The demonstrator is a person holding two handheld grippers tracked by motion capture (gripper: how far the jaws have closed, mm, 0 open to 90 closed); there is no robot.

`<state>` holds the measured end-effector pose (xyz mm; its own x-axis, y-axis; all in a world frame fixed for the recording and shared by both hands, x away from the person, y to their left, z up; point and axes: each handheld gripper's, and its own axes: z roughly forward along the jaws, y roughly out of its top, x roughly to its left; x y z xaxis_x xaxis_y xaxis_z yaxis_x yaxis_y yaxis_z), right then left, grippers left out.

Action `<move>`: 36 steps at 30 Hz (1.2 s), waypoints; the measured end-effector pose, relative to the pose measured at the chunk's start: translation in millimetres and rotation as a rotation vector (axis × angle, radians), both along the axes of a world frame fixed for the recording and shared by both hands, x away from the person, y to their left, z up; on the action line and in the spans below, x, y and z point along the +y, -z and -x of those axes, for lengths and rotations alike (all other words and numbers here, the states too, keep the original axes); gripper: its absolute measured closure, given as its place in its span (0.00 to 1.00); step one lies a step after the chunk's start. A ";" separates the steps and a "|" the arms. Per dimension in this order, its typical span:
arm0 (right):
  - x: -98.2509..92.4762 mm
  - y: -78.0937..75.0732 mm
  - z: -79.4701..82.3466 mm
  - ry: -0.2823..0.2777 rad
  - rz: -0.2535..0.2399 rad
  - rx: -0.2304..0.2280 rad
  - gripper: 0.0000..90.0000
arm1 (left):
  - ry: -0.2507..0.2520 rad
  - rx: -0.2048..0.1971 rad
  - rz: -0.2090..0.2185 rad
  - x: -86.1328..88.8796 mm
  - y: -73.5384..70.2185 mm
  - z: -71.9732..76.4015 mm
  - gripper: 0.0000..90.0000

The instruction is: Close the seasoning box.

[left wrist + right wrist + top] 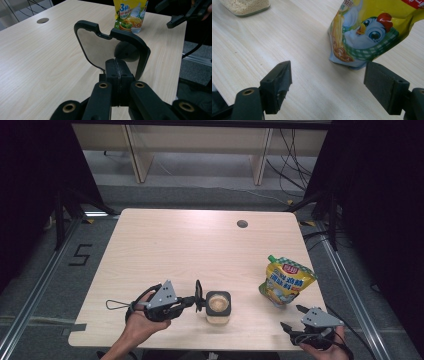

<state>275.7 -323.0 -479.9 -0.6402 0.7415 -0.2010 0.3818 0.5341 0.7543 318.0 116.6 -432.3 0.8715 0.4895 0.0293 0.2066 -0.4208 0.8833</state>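
Since no task's given, I'm guessing. High view: yellow seasoning pouch point(286, 282) stands near the tabletop's right edge, just ahead of the spread-open right gripper point(292, 317). Left gripper view: left gripper point(118, 68) is clamped on a black-rimmed lid point(110, 48). Right gripper view: pouch sits ahead-right of those parted jaws.

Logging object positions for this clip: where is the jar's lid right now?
The lid is off the jar, clamped in the left gripper and held upright just left of the open jar, near the table's front edge in the high view.
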 end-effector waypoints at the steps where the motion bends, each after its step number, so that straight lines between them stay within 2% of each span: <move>1: -0.1 0.0 -0.3 -0.007 0.000 0.000 0.26 | -0.010 0.008 -0.002 -0.4 -0.1 0.6 0.99; 5: 0.6 0.1 -0.3 -0.006 -0.004 -0.001 0.26 | -0.003 0.003 -0.004 -4.1 0.0 -0.1 0.99; 6: 0.4 0.1 -0.5 -0.009 0.004 -0.005 0.26 | -0.003 -0.004 -0.020 -5.1 -0.4 -0.1 0.99; 9: 0.6 0.0 -0.3 -0.005 -0.001 -0.002 0.26 | 0.002 0.008 -0.006 -10.1 1.1 -0.8 0.99; 13: 0.0 0.1 -0.3 -0.005 0.002 0.000 0.26 | 0.022 0.008 -0.012 -18.2 1.6 -1.9 0.99; 19: -0.2 -0.2 -0.3 -0.007 0.003 -0.006 0.26 | 0.052 0.007 -0.045 -29.0 3.5 -4.7 0.98; 21: -0.2 -0.2 -0.4 -0.008 0.004 -0.007 0.26 | 0.053 0.020 -0.030 -32.6 5.1 -4.8 0.98; 24: 0.0 0.0 -0.6 -0.009 0.006 -0.010 0.26 | 0.066 0.011 -0.056 -35.5 6.1 -6.1 0.98; 25: 0.1 0.1 -0.4 -0.008 0.004 -0.008 0.26 | 0.057 0.034 -0.037 -38.0 7.7 -5.3 0.97; 26: 0.3 0.1 -0.3 -0.007 -0.001 -0.003 0.26 | 0.068 0.025 -0.049 -38.9 8.4 -6.8 0.97; 27: 0.8 0.5 0.4 0.001 -0.003 0.004 0.26 | 0.067 0.037 -0.043 -40.8 9.9 -6.9 0.97; 29: 0.8 0.5 0.3 -0.001 -0.001 0.004 0.26 | 0.080 0.037 -0.066 -43.1 11.9 -8.5 0.96; 31: 0.4 0.4 -1.0 -0.019 0.006 -0.007 0.26 | 0.086 0.046 -0.055 -45.8 13.4 -8.9 0.96; 33: 0.4 0.5 -0.9 -0.019 0.006 -0.007 0.26 | 0.088 0.040 -0.067 -45.8 12.8 -9.2 0.96; 36: 0.0 0.6 -1.0 -0.019 0.009 -0.006 0.26 | 0.084 0.044 -0.056 -46.0 13.0 -8.9 0.94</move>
<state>276.7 -323.0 -480.5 -0.6532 0.7270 -0.2118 0.3667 0.5484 0.7515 326.9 70.6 -445.3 0.9104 0.4134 0.0148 0.2071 -0.4864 0.8488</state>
